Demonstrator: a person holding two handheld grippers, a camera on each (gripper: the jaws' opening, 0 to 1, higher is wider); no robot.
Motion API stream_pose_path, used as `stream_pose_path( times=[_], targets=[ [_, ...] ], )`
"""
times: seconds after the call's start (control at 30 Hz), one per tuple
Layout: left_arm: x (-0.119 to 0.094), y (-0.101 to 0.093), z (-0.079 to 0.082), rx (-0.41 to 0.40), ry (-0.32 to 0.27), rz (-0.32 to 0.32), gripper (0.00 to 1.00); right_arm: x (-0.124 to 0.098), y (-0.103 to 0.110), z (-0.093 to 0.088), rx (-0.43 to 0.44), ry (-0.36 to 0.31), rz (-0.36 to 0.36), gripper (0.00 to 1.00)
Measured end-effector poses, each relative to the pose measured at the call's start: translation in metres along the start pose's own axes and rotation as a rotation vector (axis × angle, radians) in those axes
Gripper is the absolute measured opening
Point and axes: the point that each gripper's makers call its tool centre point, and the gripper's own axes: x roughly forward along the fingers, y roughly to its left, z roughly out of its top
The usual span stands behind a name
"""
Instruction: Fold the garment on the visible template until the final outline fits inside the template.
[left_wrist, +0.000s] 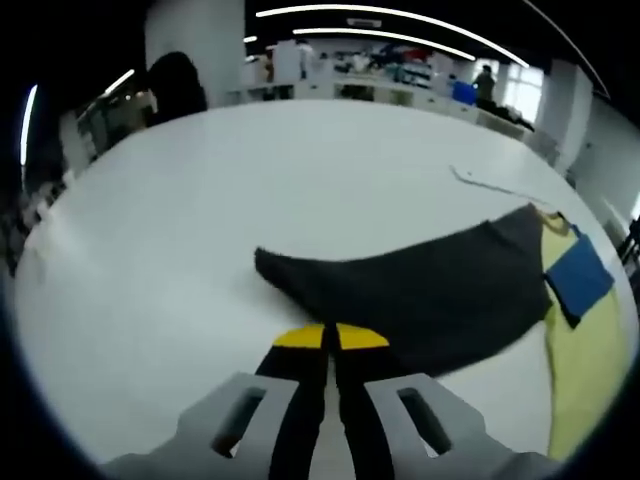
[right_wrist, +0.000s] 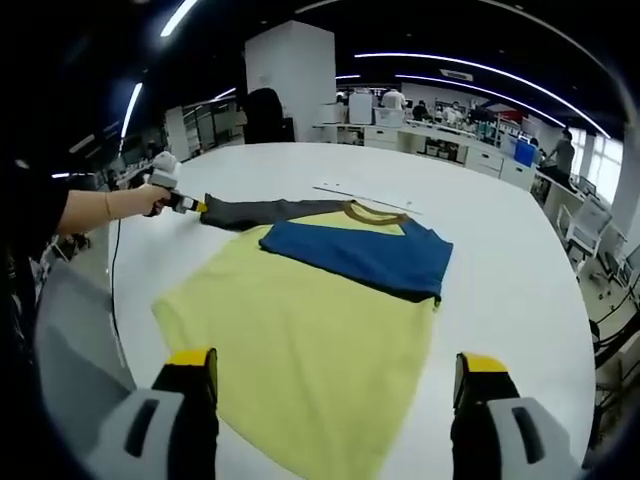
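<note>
Left gripper (left_wrist: 331, 338), apparently closed on the sleeve (left_wrist: 400, 290); right gripper (right_wrist: 340, 375) spread.

A white table (right_wrist: 500, 260) is spreading wide. Desks (right_wrist: 440, 140) are standing at twelve o'clock, and ceiling light strips (left_wrist: 400, 15) are glowing above.

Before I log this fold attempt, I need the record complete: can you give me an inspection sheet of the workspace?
Surface: white table, bare around the garment.
Job's things: T-shirt, yellow body, blue panel, dark sleeve stretched sideways. Template: cannot tell.
Clutter: thin strip beyond the collar.
Grippers: left gripper jaws together at the sleeve's edge, grip unclear; right gripper open over the hem.
Cables: one hanging below the person's hand.
Surroundings: open office with desks, ceiling lights, people at the far end.
</note>
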Motion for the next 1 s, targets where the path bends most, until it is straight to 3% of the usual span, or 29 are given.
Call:
stream_pose_path(
  times=[0.47, 1.0],
  targets=[
    [-0.019, -0.01, 0.022, 0.02, -0.059, -0.032, 0.0, -0.006, 0.004, 0.003, -0.004, -0.022, 0.01, 0.99],
    [-0.035, -0.05, 0.061, 0.037, -0.127, -0.116, 0.0, -0.012, 0.015, 0.001, -0.02, -0.038, 0.039, 0.99]
  ],
)
